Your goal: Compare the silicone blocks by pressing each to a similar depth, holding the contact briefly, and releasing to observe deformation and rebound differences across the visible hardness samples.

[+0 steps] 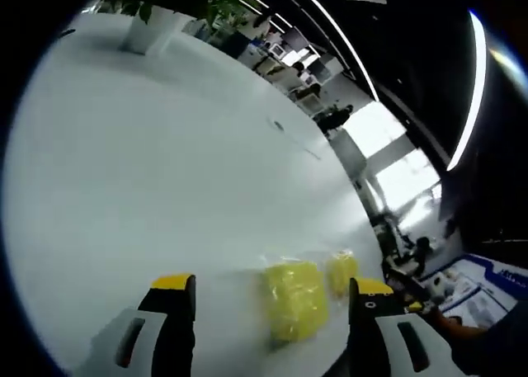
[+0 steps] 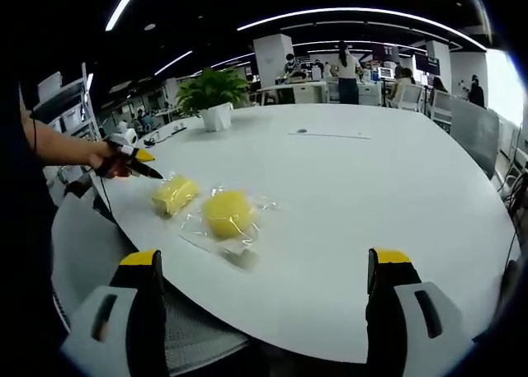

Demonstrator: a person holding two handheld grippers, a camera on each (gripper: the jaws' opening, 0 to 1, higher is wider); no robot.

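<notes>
two yellow silicone blocks in clear wrap — the nearer block (image 2: 228,214) and the farther block (image 2: 174,193) — lie side by side near the table's (image 2: 355,195) near edge. right gripper (image 2: 266,290) — jaws wide apart, clear of both, the nearer block ahead between them. left gripper (image 1: 272,299) — jaws apart, low over the edge, a block (image 1: 294,299) lying between the tips. potted plant (image 2: 213,96) at the far edge.
</notes>
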